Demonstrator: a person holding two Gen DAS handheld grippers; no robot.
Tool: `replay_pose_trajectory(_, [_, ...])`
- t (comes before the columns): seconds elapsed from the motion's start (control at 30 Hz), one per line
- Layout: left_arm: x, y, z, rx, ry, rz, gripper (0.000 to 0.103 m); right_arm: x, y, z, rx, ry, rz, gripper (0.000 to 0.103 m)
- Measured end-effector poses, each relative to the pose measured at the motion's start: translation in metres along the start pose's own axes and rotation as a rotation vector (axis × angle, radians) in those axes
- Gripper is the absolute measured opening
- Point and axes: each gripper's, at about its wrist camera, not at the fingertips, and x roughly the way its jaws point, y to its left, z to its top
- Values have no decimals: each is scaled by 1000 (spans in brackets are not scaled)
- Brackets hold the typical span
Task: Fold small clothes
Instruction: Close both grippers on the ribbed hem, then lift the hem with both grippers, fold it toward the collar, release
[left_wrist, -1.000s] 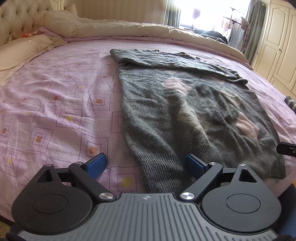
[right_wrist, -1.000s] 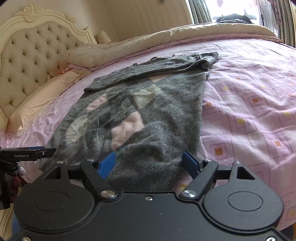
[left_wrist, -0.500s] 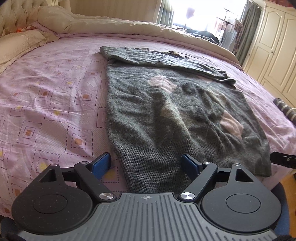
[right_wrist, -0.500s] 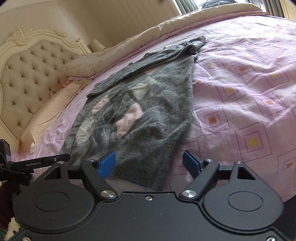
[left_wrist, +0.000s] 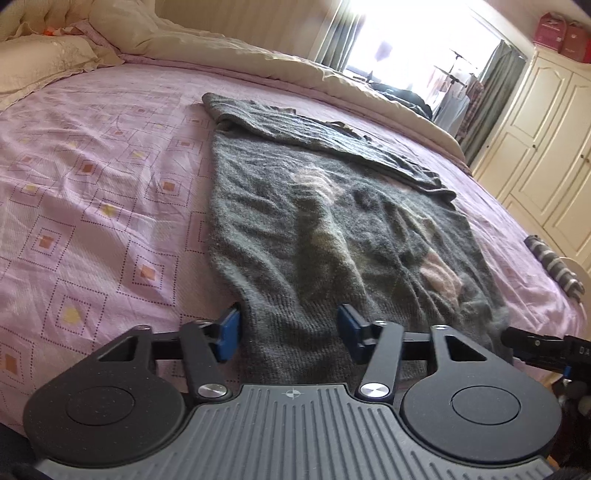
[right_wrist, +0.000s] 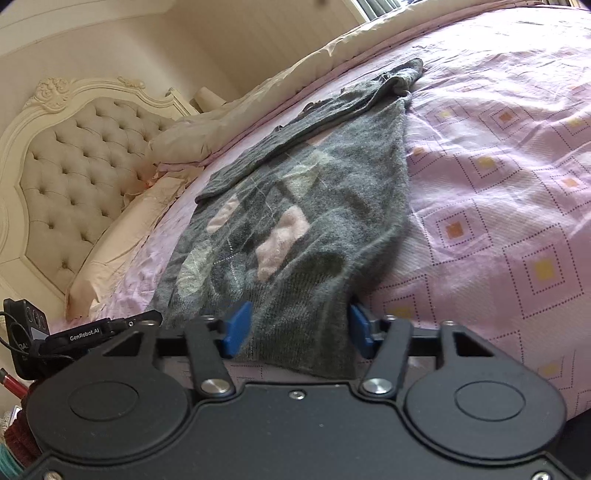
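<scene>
"GenRobot.AI" on left gripper (right_wrist: 99, 328), jaws closing, grey sweater (right_wrist: 295, 229)

Left gripper (left_wrist: 290, 330) and right gripper (right_wrist: 295, 328), both angled downward at the sweater's (left_wrist: 332, 229) near hem, jaws closing around its ribbed corners.

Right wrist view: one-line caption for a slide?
Right gripper closing around the hem of a grey sweater on a pink bedsheet.

- The sweater (left_wrist: 332, 229) is lying flat on the bed (left_wrist: 92, 206), its bottom end hanging at the near edge.
- Its sleeve (left_wrist: 325, 144) is lying folded across its far end.
- The quilt (left_wrist: 229, 55) is sitting along the bed's far edge.
- The pillow (left_wrist: 40, 62) is resting at the far left corner.
</scene>
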Motion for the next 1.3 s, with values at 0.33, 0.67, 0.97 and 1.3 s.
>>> replay_pose_trajectory(0.33, [-17,11,1,-47,-86,25,5,-27,-10,7,30,-86,-14,10])
replay_pose_trajectory(0.67, [-15,29,-5,-184,-46,-6,5,-28,-23,10,140,-50,29,10])
replay_pose_trajectory(0.97, [-40,14,53,-169,-162,-125,5,-29,-11,67,134,-162,146,10])
replay_pose_trajectory(1.3, [0,0,162,-111,-259,-202,5,13,-9,182,77,-302,189,10])
